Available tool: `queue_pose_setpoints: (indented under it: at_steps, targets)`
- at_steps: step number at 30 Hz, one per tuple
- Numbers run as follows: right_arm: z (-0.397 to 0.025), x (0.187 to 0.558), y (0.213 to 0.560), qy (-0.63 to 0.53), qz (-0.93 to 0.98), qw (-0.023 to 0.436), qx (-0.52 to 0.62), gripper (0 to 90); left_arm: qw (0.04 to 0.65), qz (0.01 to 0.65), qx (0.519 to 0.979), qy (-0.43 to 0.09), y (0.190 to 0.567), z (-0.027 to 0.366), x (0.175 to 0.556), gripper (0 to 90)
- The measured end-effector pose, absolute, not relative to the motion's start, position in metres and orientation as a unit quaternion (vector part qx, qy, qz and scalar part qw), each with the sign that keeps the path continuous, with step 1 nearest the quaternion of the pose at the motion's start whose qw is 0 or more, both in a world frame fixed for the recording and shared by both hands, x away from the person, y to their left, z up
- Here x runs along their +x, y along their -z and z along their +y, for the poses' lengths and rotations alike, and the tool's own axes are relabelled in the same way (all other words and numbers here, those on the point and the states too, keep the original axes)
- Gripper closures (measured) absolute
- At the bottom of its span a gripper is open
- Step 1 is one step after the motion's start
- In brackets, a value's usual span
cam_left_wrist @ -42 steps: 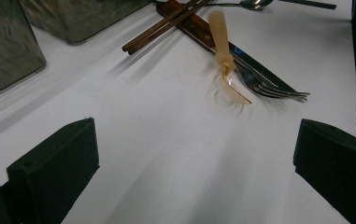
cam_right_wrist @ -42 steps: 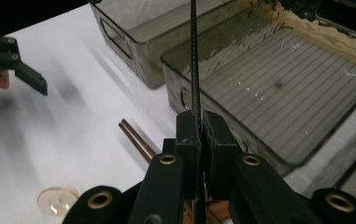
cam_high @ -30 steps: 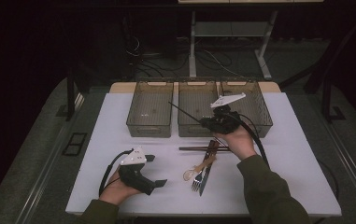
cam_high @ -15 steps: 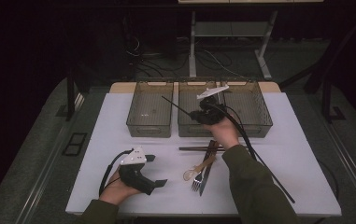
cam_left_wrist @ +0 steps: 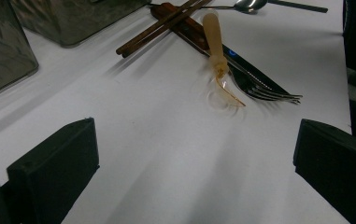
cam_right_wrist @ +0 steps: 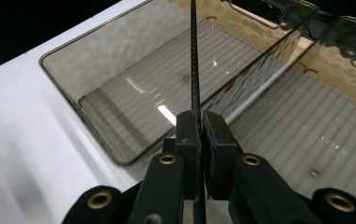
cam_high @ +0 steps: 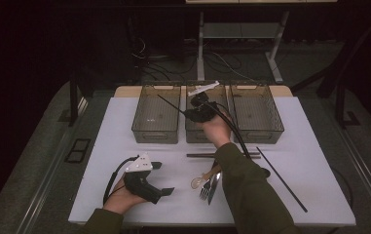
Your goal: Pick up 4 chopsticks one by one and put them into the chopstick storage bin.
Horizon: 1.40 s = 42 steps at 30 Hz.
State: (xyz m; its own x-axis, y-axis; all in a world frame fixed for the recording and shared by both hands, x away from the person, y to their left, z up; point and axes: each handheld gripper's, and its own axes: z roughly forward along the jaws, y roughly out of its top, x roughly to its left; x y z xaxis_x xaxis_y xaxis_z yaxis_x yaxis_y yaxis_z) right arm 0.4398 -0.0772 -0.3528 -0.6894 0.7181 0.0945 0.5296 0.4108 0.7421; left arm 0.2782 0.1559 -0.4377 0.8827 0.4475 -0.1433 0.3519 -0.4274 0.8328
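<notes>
My right gripper (cam_high: 194, 113) hovers over the middle clear bin (cam_high: 195, 137), shut on a thin black chopstick (cam_high: 173, 104). The stick points left and away, its tip above the left bin (cam_high: 156, 132). In the right gripper view the chopstick (cam_right_wrist: 195, 60) runs straight up from between the pressed jaws of the right gripper (cam_right_wrist: 200, 122). My left gripper (cam_high: 163, 178) rests on the white table at the front left, open and holding nothing. In the left gripper view the left gripper (cam_left_wrist: 192, 172) faces a pale plastic spoon (cam_left_wrist: 215, 51), a metal fork (cam_left_wrist: 269, 91) and brown wooden chopsticks (cam_left_wrist: 161, 25).
A third clear bin (cam_high: 266, 134) stands at the back right. A second black chopstick (cam_high: 281, 179) lies slantwise on the table's right side. The fork (cam_high: 205, 187) and the other cutlery lie in a pile near the table's front middle.
My right gripper has carried the black chopstick left and farther away, from above the right bin to above the middle one. The left gripper has stayed put.
</notes>
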Motion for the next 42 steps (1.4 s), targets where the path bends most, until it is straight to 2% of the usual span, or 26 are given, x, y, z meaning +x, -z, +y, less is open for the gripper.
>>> queue_pose_setpoints:
  at_steps: [14, 34, 36, 42]
  targets:
    - [-0.035, 0.473, 0.361, -0.37, 0.836, 0.119, 0.388, 85.8, 0.484, 0.237, 0.841, -0.042, 0.438, 0.156, 0.278, 0.0]
    - [0.006, 0.492, 0.371, -0.345, 0.842, 0.118, 0.398, 84.9, 0.488, 0.233, 0.841, -0.038, 0.437, 0.155, 0.279, 0.0]
    - [0.007, 0.492, 0.373, -0.347, 0.84, 0.119, 0.399, 77.9, 0.487, 0.232, 0.841, -0.037, 0.437, 0.155, 0.279, 0.0]
    - [0.005, 0.491, 0.37, -0.354, 0.84, 0.116, 0.395, 71.4, 0.486, 0.229, 0.843, -0.039, 0.437, 0.155, 0.279, 0.0]
